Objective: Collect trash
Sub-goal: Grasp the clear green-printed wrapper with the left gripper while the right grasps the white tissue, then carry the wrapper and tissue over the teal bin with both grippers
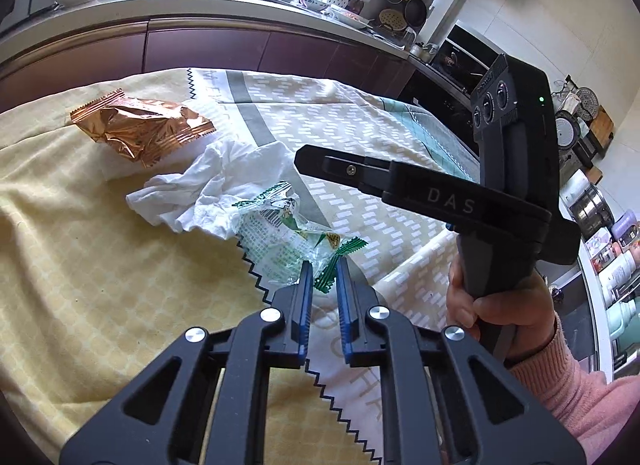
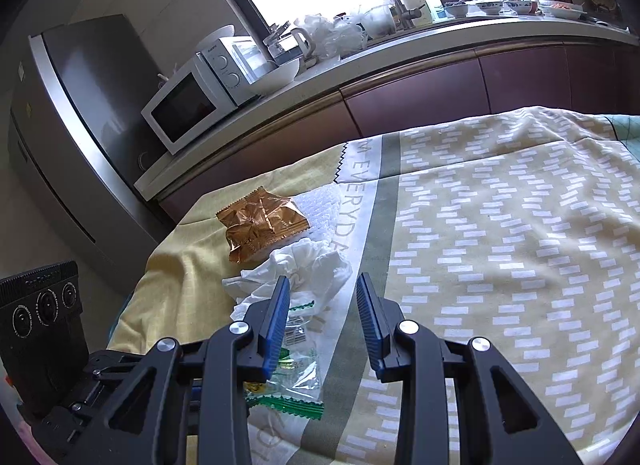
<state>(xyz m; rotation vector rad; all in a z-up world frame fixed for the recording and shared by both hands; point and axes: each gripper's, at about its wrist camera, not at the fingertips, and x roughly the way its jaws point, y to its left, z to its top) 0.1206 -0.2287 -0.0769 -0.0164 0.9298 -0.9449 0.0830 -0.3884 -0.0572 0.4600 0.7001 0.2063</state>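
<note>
Reading "DAS" on the right tool (image 1: 304,159), "EVERYDA" on the cloth (image 2: 352,201).

What you can't quite see from here

The clear green-edged wrapper (image 2: 298,377) is half hidden behind the right gripper's (image 2: 323,285) finger, and its print is too small to read. The white tissue (image 1: 208,193) tucks under that wrapper's far end, and the tablecloth (image 1: 100,285) lettering beside it gets cut off.
</note>
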